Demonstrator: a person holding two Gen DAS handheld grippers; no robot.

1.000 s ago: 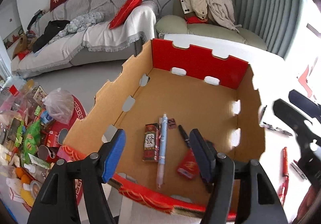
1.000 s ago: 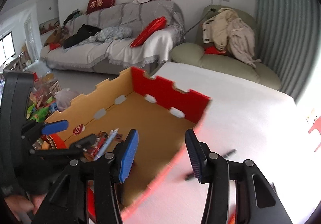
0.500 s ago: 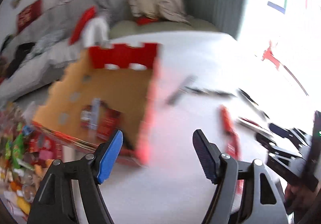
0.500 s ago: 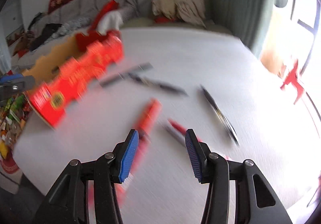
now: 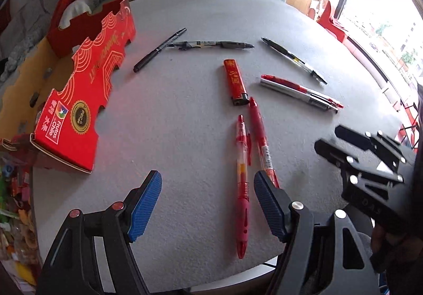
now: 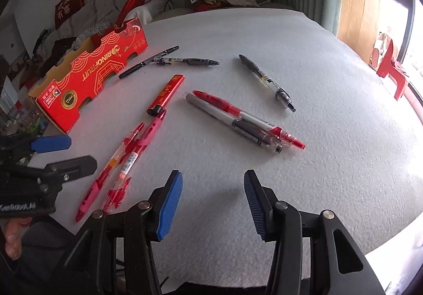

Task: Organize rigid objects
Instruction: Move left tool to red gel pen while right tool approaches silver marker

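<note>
Picking next, lower the released left claw (image 5: 207, 205) squarely astride the nearest red pen (image 5: 242, 184) by the worktop's (image 5: 185, 115) near edge, the released right claw (image 6: 212, 202) waiting empty.

Red cardboard box (image 6: 87, 78), outer side: "RINOFRUIT" in gold; by its corner, "Frutas Chile". Red cushion (image 6: 69, 8) on sofa: Chinese characters "有喜".

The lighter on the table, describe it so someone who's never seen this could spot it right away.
Start at the red fruit box on the white table; pens lie scattered beside it. Among them lies the lighter, flat and red with a black metal end. It is the only short, slab-shaped piece among slim pens.
</note>
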